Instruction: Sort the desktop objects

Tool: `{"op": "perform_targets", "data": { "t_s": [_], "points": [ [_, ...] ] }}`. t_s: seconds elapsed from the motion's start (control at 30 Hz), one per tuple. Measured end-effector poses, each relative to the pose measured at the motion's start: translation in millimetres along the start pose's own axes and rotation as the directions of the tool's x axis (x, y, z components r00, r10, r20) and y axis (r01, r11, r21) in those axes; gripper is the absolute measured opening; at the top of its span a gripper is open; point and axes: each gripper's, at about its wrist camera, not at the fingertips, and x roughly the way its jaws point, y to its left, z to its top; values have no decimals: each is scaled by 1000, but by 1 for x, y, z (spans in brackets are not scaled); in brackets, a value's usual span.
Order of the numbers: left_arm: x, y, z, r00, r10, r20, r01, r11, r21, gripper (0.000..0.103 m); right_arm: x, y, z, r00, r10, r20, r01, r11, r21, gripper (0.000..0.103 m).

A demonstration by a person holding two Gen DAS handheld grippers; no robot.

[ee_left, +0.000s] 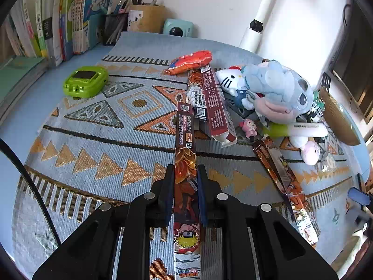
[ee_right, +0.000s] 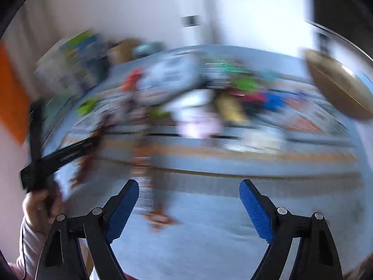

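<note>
My left gripper (ee_left: 185, 175) is shut on a long orange cartoon-printed pen box (ee_left: 185, 163), held above the patterned blue mat (ee_left: 93, 140). More long boxes lie ahead: a dark red one (ee_left: 216, 107), one under it (ee_left: 195, 98) and another at the right (ee_left: 284, 182). A blue plush (ee_left: 277, 88), a white cat plush (ee_left: 230, 80) and a small pink doll (ee_left: 249, 127) are piled at the right. My right gripper (ee_right: 188, 193) is open and empty above the mat; its view is badly motion-blurred.
A green gadget (ee_left: 86, 81) sits at the mat's left. An orange pouch (ee_left: 191, 61) lies at the back. Books (ee_left: 58, 23), pen holders (ee_left: 130, 23) and a teal device (ee_left: 178, 28) line the back wall. A woven basket (ee_left: 338, 116) stands at the right.
</note>
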Motion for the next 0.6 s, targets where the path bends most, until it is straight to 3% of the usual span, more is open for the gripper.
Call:
{"op": "perform_targets", "data": {
  "t_s": [0.13, 0.27, 0.43, 0.6],
  "points": [
    [2, 2, -1, 1000, -9, 0, 9, 1000, -3, 15, 40, 46, 5, 999, -29, -36, 24, 992, -124, 81],
    [1, 1, -1, 1000, -1, 2, 1, 1000, -1, 15, 70, 52, 4, 995, 3, -101, -12, 995, -96, 79],
    [3, -7, -1, 999, 53, 10, -53, 998, 35, 15, 72, 66, -4, 994, -99, -43, 89, 978, -191, 76],
    [4, -7, -1, 998, 58, 9, -58, 998, 36, 15, 70, 67, -7, 997, -76, -8, 73, 979, -188, 62]
  ]
}}
